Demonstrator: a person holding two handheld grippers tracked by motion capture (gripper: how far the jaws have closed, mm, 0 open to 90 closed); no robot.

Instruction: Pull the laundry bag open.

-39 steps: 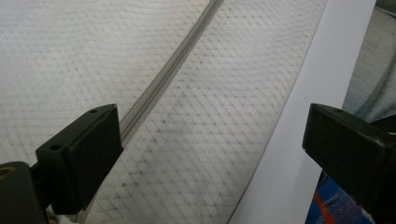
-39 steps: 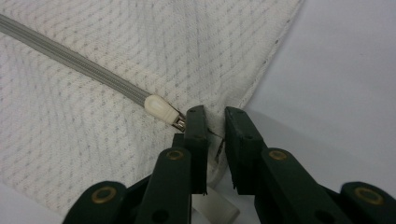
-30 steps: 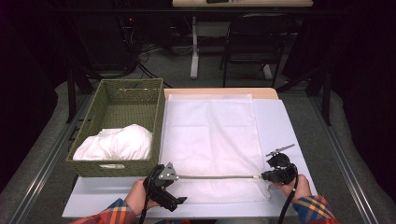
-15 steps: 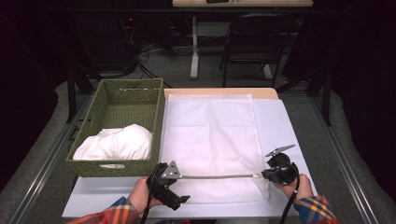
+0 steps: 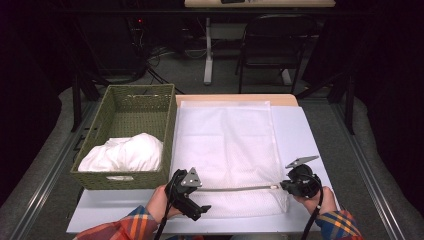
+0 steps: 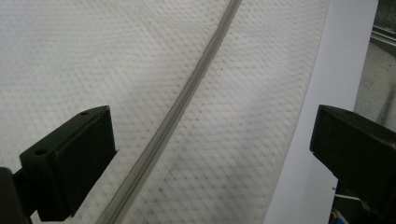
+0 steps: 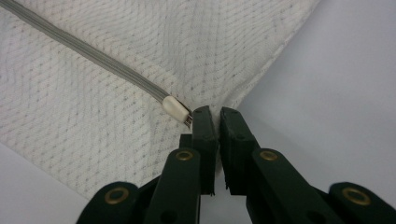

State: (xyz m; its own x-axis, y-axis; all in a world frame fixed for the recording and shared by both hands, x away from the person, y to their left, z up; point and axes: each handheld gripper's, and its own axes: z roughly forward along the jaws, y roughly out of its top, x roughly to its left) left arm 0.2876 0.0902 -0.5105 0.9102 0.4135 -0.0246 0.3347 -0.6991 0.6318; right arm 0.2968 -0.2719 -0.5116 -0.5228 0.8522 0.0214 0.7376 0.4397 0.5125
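A white mesh bag [image 5: 227, 150] is laid flat on the table [image 5: 305, 130], beside a green basket [image 5: 127, 112]. The right gripper [image 7: 214, 114] is squeezed shut on the bag's edge, just beside the white zipper pull [image 7: 175, 108], which lies a little to the left of the jaws. The left gripper [image 6: 210, 140] has just been opening, and its jaws are spread wide. The grey zipper [image 6: 187, 93] is seen running between them, untouched by either jaw.

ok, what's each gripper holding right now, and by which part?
Right gripper pinches the white mesh laundry bag at its corner beside the zipper's end. Left gripper stands open over the zipper, holding nothing.
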